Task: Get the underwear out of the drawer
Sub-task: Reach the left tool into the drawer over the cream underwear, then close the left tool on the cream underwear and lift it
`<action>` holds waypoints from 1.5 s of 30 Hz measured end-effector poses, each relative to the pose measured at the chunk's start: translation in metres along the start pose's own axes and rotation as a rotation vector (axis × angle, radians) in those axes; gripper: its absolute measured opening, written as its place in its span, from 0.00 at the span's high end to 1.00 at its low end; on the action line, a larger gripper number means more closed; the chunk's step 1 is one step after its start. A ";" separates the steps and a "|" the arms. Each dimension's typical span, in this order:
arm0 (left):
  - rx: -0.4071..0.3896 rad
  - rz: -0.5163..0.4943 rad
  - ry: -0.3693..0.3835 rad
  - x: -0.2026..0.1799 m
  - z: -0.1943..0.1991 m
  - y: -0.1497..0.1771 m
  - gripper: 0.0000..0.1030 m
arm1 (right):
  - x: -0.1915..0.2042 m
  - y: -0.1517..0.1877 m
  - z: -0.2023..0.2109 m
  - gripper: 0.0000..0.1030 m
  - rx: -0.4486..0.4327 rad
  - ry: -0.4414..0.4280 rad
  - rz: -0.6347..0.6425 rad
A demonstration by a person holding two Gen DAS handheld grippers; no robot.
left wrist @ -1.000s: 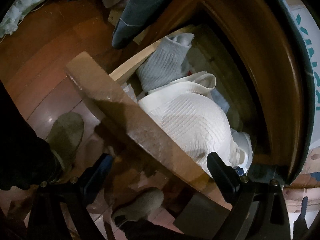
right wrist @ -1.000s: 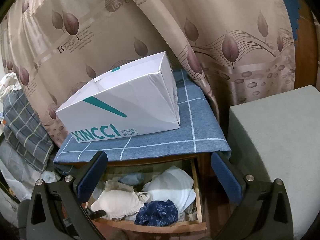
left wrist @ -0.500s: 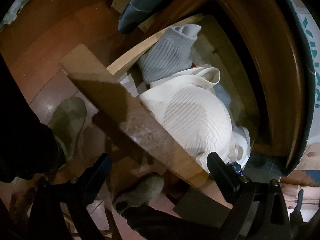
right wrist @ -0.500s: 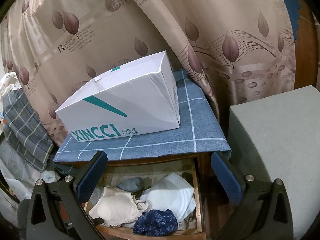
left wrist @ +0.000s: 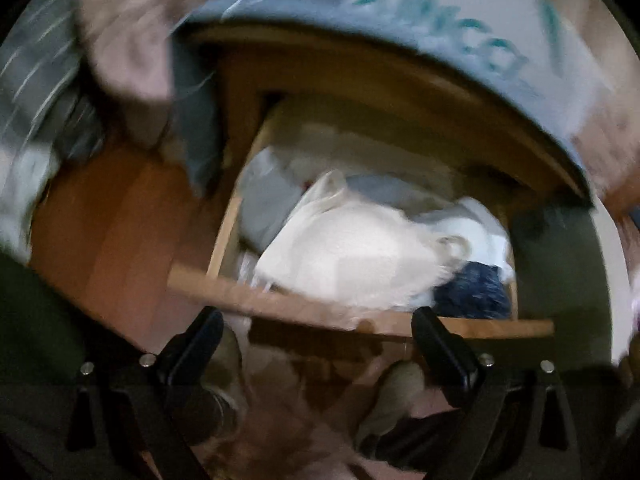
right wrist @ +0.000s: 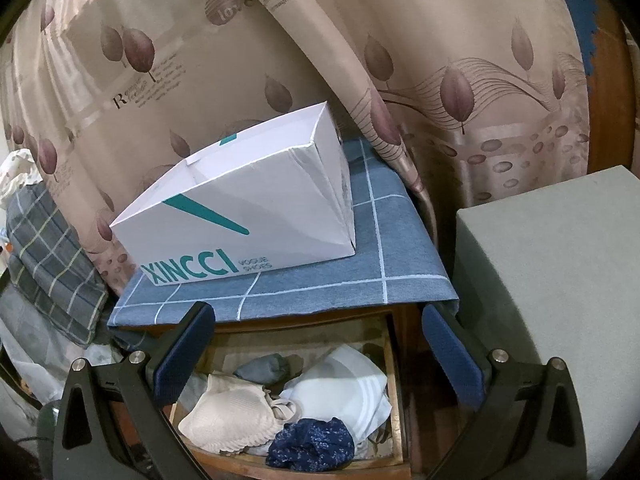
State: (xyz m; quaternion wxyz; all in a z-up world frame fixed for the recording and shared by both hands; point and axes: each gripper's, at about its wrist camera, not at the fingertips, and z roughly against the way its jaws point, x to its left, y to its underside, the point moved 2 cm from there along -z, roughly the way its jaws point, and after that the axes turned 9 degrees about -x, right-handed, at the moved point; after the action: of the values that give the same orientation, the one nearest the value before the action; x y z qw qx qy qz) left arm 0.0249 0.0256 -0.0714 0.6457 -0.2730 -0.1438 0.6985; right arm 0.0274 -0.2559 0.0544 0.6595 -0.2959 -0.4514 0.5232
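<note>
Both tongs are spread wide with nothing in them. The right tongs [right wrist: 316, 344] hang in front of the nightstand, aimed over the open drawer [right wrist: 394, 392]. The left tongs [left wrist: 318, 338] tip down at the drawer front; that view is really blurry. The cream underwear [right wrist: 228, 416] lies in the drawer's front left, below and between the right tongs' tips, long axis running left-right, beside a navy piece [right wrist: 310, 444].
</note>
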 end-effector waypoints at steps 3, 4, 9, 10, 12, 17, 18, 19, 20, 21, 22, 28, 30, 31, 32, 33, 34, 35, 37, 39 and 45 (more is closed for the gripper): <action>-0.001 -0.142 0.092 -0.017 0.006 -0.021 0.05 | -0.002 0.000 0.001 0.00 0.001 -0.001 -0.003; 0.005 -0.199 0.103 -0.022 0.004 -0.028 0.05 | -0.003 0.000 0.001 0.00 0.000 0.000 -0.004; 0.096 -0.427 0.139 -0.043 -0.029 -0.041 0.05 | -0.009 -0.001 0.006 0.00 -0.004 -0.003 -0.025; 0.109 -0.467 0.104 -0.045 -0.041 -0.042 0.05 | -0.010 -0.001 0.006 0.00 -0.004 -0.004 -0.029; 0.161 -0.489 0.084 -0.045 -0.062 -0.042 0.05 | -0.012 -0.001 0.007 0.00 -0.004 -0.005 -0.034; 0.236 -0.502 0.066 -0.041 -0.092 -0.039 0.05 | -0.014 -0.002 0.007 0.00 -0.001 -0.008 -0.041; 0.242 -0.514 0.067 -0.042 -0.096 -0.038 0.05 | -0.014 -0.002 0.007 0.00 0.000 -0.008 -0.042; 0.255 -0.522 0.065 -0.042 -0.100 -0.036 0.05 | -0.015 -0.002 0.007 0.00 0.001 -0.009 -0.044; 0.266 -0.528 0.056 -0.041 -0.105 -0.035 0.05 | -0.015 -0.002 0.007 0.00 0.001 -0.010 -0.045; 0.270 -0.535 0.056 -0.040 -0.110 -0.034 0.05 | -0.015 -0.002 0.007 0.00 0.002 -0.012 -0.046; 0.275 -0.545 0.061 -0.040 -0.113 -0.032 0.05 | -0.016 -0.002 0.007 0.00 0.003 -0.013 -0.046; 0.331 -0.526 0.111 -0.036 -0.131 -0.028 0.04 | -0.016 -0.002 0.007 0.00 0.008 -0.021 -0.047; 0.343 -0.513 0.126 -0.034 -0.136 -0.027 0.01 | -0.015 -0.002 0.006 0.00 0.013 -0.027 -0.046; 0.363 -0.504 0.139 -0.032 -0.141 -0.027 0.00 | -0.015 -0.002 0.006 0.00 0.014 -0.029 -0.045; 0.384 -0.485 0.152 -0.030 -0.144 -0.028 0.00 | -0.015 -0.002 0.006 0.00 0.014 -0.029 -0.045; 0.399 -0.463 0.164 -0.027 -0.146 -0.030 0.00 | -0.015 -0.002 0.006 0.00 0.014 -0.030 -0.046; 0.404 -0.448 0.170 -0.025 -0.146 -0.031 0.00 | -0.015 -0.002 0.006 0.00 0.016 -0.032 -0.047; 0.405 -0.455 0.169 -0.025 -0.146 -0.030 0.00 | -0.015 -0.002 0.006 0.00 0.018 -0.034 -0.047; 0.423 -0.452 0.163 -0.024 -0.147 -0.026 0.01 | -0.015 -0.002 0.005 0.00 0.020 -0.033 -0.046; 0.439 -0.416 0.155 -0.021 -0.149 -0.026 0.02 | -0.014 -0.002 0.005 0.00 0.021 -0.036 -0.050; 0.302 -0.495 0.074 -0.028 -0.127 -0.021 0.62 | -0.014 -0.001 0.004 0.00 0.026 -0.028 -0.044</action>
State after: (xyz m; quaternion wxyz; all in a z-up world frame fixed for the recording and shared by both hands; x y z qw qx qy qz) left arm 0.1147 -0.0181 -0.1576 0.8346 -0.1555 -0.0768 0.5228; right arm 0.0229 -0.2694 0.0528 0.6681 -0.2699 -0.4601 0.5187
